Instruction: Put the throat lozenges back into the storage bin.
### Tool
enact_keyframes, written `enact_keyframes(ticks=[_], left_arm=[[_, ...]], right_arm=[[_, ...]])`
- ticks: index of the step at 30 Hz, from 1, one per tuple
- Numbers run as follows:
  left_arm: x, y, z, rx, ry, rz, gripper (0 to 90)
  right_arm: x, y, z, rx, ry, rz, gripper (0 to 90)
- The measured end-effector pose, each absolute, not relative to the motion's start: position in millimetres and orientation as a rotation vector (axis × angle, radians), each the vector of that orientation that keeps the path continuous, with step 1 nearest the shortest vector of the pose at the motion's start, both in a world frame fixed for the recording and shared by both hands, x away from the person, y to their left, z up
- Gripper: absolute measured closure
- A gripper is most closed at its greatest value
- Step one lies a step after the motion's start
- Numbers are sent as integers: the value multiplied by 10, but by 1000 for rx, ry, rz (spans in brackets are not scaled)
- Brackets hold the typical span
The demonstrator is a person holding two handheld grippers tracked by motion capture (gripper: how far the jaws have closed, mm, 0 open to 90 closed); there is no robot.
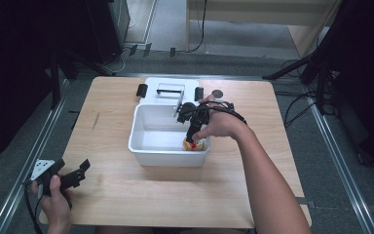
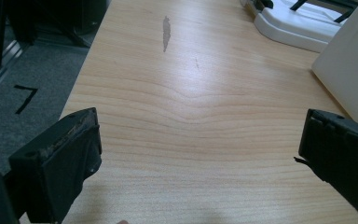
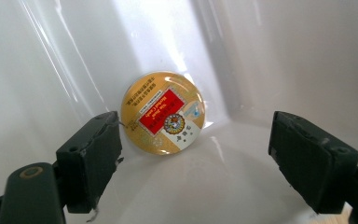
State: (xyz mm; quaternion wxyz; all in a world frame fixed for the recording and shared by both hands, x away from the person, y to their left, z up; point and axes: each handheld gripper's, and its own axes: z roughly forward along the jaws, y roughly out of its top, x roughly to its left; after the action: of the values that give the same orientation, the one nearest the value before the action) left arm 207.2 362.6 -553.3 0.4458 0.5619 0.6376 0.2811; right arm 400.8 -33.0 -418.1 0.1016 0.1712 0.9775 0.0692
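Observation:
A round gold tin [image 3: 163, 113] with a red and white label lies on the floor of the white plastic tub [image 1: 146, 122], near its front right corner [image 1: 195, 145]. My right gripper [image 3: 196, 154] points down into the tub just above the tin, open, with the tin lying between and beyond its jaws, untouched. My left gripper [image 1: 80, 171] is held above the table's front left corner, open with nothing between its jaws [image 2: 198, 154].
Behind the tub lies a white lid or tray [image 1: 168, 90] with black clips. A small dark round object [image 1: 217, 93] sits on the wooden table [image 1: 126, 195] at the back right. The table surface has a grey scuff mark [image 2: 166, 31].

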Motion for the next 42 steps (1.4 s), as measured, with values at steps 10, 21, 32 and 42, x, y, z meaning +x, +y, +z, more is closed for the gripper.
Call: enact_keyframes(ticks=[10, 21, 32, 42], left_arm=[[2073, 3624, -5534, 1383, 1579, 698, 0], [2071, 3623, -5535, 1380, 1578, 700, 0], [2066, 3618, -5533, 1388, 1581, 702, 0], [2065, 3614, -5533, 1390, 1583, 701, 0]], right_arm=[[3938, -496, -3825, 658, 2822, 382, 140], [3870, -833, -3554, 901, 2632, 549, 0], [3831, -1396, -3587, 1094, 2462, 652, 0], [3742, -1883, -3792, 1216, 2351, 692, 0]])
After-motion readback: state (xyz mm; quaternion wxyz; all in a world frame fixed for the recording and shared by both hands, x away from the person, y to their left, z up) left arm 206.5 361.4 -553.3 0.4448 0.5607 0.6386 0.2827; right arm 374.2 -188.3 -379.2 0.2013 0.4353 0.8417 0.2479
